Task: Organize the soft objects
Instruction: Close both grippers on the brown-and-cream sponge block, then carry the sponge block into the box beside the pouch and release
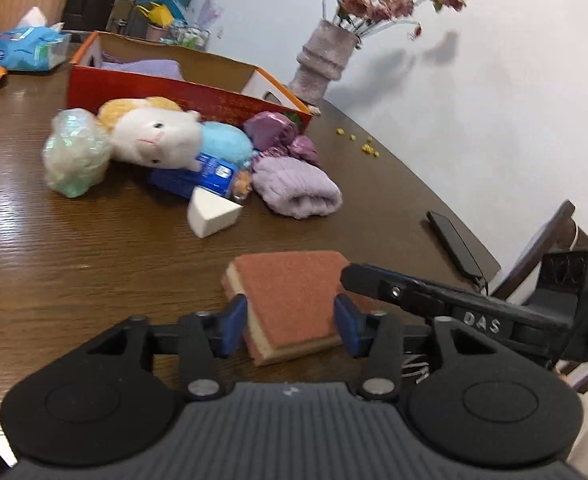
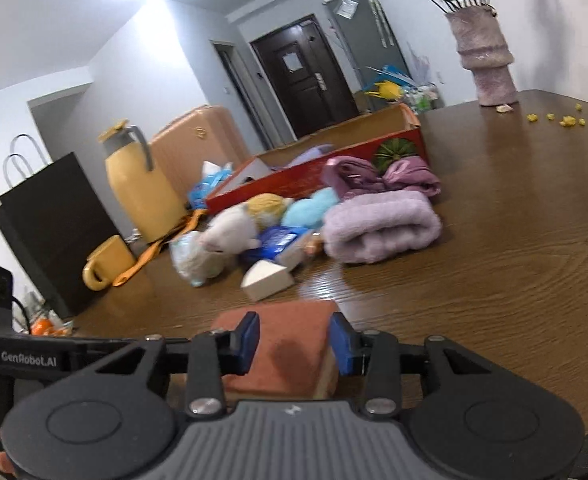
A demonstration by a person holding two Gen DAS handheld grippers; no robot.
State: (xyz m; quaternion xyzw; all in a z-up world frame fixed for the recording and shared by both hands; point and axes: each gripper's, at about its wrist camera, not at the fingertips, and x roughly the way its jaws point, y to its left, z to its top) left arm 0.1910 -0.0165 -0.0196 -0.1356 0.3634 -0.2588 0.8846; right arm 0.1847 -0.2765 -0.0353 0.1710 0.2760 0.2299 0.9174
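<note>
Gripping from both sides, my two grippers share one object: a scouring sponge with a rust-red abrasive top and a yellow foam base, lying on the brown wooden table. My left gripper has its blue pads set against the sponge's two flanks, the jaws clenched on it. My right gripper reads the same in its own view — blue pads pressed to either side of the sponge, grasping it. In the left view the right gripper's black finger reaches in from the right and lies over the sponge's far corner. Just beyond sits a white wedge-shaped sponge, apart from the held one. Behind it lies the pile: a white plush toy resting on a blue packet, a light-blue soft item touching the plush, a crumpled clear plastic bundle to its left, a rolled lilac towel to the right, and purple satin cloth behind that. A red cardboard box stands open behind the pile, with a lilac cloth inside. Further out: a tissue pack, a vase of dried roses, a dark phone near the table edge — and, in the right view, a yellow jug, a yellow mug and a black paper bag.
</note>
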